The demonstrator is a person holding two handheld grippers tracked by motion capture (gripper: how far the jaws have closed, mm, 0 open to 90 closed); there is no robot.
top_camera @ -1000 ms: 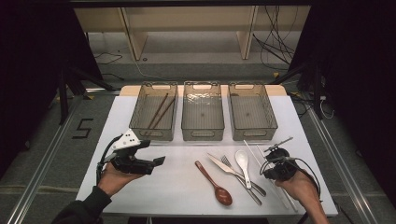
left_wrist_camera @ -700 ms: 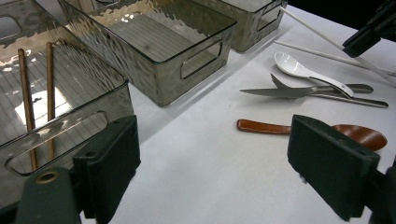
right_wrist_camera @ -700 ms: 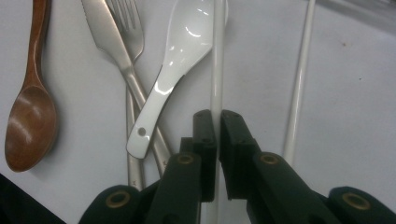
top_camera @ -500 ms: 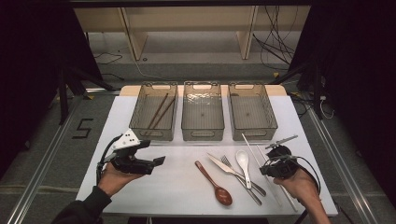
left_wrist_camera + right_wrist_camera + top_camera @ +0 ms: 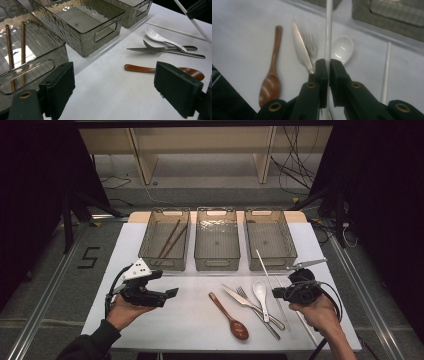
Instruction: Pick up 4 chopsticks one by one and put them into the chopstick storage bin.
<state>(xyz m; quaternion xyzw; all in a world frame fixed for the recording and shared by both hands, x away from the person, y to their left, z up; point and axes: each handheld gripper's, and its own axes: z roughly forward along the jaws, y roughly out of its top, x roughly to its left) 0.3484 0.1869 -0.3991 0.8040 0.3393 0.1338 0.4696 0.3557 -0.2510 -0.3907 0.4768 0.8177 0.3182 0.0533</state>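
My right gripper (image 5: 276,293) is shut on a thin white chopstick (image 5: 265,267) and holds it a little above the table, its far end pointing toward the right bin (image 5: 296,256). In the right gripper view the pads pinch the chopstick (image 5: 328,37) upright between them. A second white chopstick (image 5: 386,70) lies on the table to the right. Below the held stick lie a wooden spoon (image 5: 231,316), a knife (image 5: 239,297), a fork (image 5: 310,47) and a white spoon (image 5: 261,293). My left gripper (image 5: 170,293) hovers open at the table's left with nothing between its pads (image 5: 60,87).
Three clear bins stand in a row at the back of the white table (image 5: 190,325). The left bin (image 5: 149,265) holds two brown chopsticks (image 5: 170,240); the middle bin (image 5: 217,266) looks bare inside. Dark floor drops away past the table's edges.
My right gripper has risen slightly with the white chopstick pinched in it. The left gripper has stayed where it was.
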